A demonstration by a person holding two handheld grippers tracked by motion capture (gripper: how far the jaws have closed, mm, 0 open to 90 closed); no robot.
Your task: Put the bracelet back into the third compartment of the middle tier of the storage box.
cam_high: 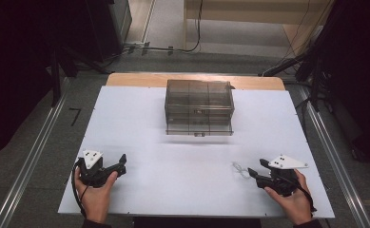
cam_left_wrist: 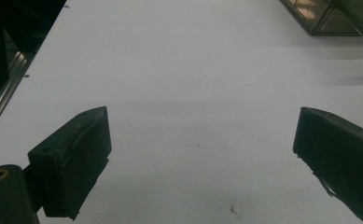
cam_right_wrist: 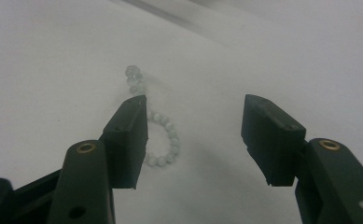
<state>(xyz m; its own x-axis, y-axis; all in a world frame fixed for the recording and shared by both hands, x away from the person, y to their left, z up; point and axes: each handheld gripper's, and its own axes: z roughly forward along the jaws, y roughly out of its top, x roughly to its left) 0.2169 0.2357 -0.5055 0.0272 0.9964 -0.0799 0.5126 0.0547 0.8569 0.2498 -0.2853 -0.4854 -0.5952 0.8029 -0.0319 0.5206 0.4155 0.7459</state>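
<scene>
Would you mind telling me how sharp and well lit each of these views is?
High view: even light on the white table, dark surroundings. Left gripper view: table streaked by blur near the drawer box. Right gripper view: bead bracelet soft, far table hazy.

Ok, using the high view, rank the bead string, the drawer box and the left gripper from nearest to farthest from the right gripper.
1. Bead string: on the white sheet just ahead of the right gripper's open fingers.
2. Drawer box: farther up the table, at centre.
3. Left gripper: across the table, at the near left.

Setting: laboratory recording bay
A white table [cam_high: 140, 118] stood between aluminium floor rails [cam_high: 28, 164], with dark curtains [cam_high: 11, 61] and trailing cables [cam_high: 287, 59].
</scene>
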